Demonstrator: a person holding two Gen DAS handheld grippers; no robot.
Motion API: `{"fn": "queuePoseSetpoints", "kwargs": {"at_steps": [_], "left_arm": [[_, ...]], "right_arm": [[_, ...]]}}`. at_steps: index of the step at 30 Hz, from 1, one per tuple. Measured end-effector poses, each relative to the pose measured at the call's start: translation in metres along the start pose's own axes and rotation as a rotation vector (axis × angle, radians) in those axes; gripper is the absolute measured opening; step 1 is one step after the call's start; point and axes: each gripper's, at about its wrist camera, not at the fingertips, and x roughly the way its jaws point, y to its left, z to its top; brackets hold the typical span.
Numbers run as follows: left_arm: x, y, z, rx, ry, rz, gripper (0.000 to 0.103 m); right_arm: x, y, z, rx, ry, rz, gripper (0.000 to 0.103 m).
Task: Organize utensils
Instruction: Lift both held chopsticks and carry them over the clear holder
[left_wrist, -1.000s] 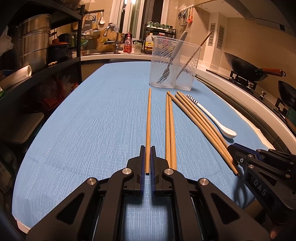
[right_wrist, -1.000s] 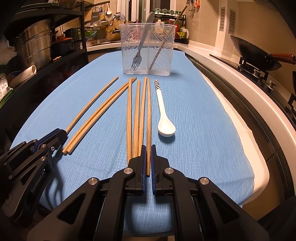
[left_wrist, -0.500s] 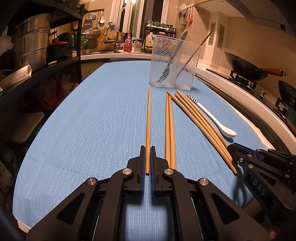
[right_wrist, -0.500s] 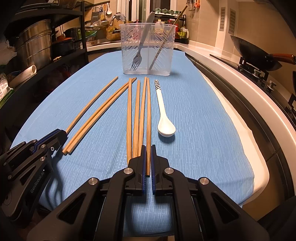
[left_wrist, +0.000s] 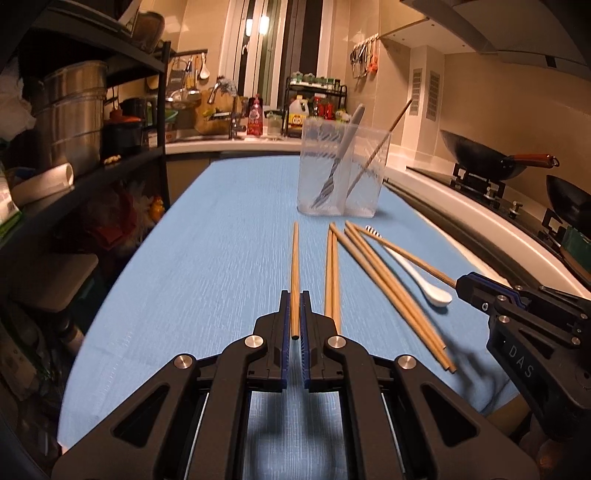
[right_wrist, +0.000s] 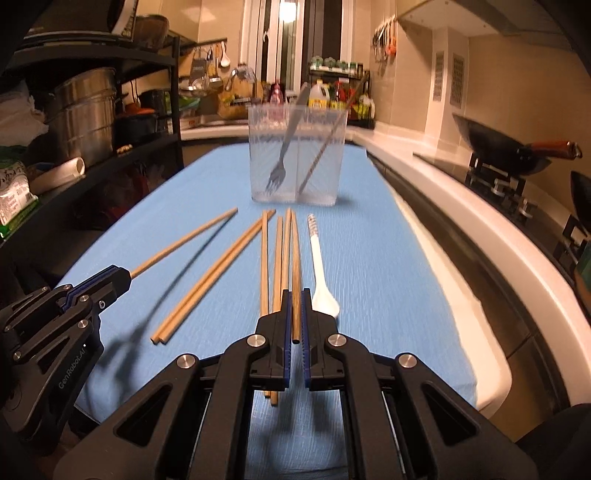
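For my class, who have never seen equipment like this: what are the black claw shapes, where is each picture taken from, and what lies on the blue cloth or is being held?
The black claws are two-finger grippers, each held in a person's hand. A camera on each looks forward along its fingers, so each picture shows its own gripper at the bottom.

In the left view, the left gripper is shut on one wooden chopstick. The right gripper, at the edge, is shut on another chopstick, lifted above the white ceramic spoon.

In the right view, that same right gripper appears in front.

On the blue cloth lie more loose wooden chopsticks. Behind stands a clear plastic holder with a grey-handled fork and one thin stick inside.
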Motion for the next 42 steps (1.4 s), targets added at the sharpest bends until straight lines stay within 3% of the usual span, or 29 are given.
{"fn": "queuePoseSetpoints", "kwargs": {"at_steps": [5,12,25,32,42], "left_arm": [[-0.017,-0.002,0.012,0.015,-0.038,-0.011,0.005],[-0.03,0.003,0.023,-0.023,0.004,-0.031,0.005],[-0.047,0.002,0.072,-0.011,-0.081,-0.027,0.005],[-0.045,0.014,0.128,-0.022,-0.084,-0.088,0.005],[-0.024,0.023,0.193,-0.022,-0.007,-0.116,0.005]], "right_arm": [[-0.022,-0.004,0.012,-0.007,-0.092,0.008,0.004],[-0.041,-0.016,0.033,0.023,-0.157,0.025,0.004],[-0.069,-0.031,0.109,0.038,-0.271,0.025,0.004],[-0.066,-0.046,0.144,0.05,-0.277,0.051,0.004],[-0.048,-0.059,0.19,0.055,-0.204,0.089,0.004]]}}
